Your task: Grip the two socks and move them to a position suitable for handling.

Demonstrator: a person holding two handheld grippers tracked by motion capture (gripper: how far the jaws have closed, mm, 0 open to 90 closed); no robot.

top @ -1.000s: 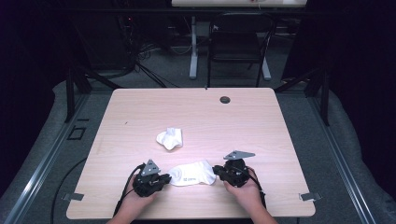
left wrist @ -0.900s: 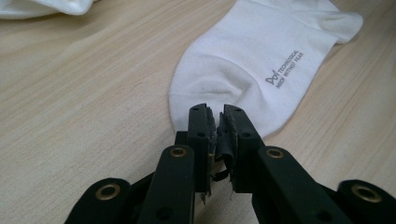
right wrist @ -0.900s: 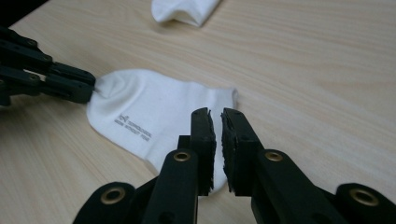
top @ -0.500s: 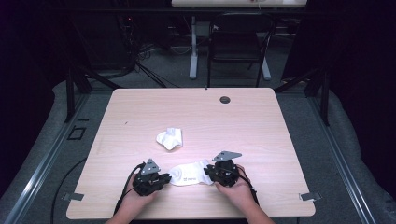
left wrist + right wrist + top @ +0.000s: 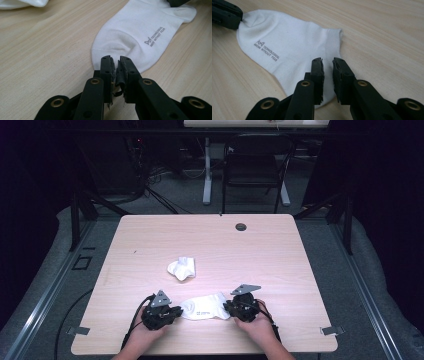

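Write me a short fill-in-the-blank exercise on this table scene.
1. The flat white sock with grey lettering lies between the two ____.
2. The crumpled white sock lies ____ from the person than the flat one.
3. The left gripper pinches the flat sock's ____.
4. The pale wooden table has a round dark ____ near its far edge.

Missing words: grippers; farther; toe; hole

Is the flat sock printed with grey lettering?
Yes: in the left gripper view the flat sock bears two lines of small grey lettering beside a logo.
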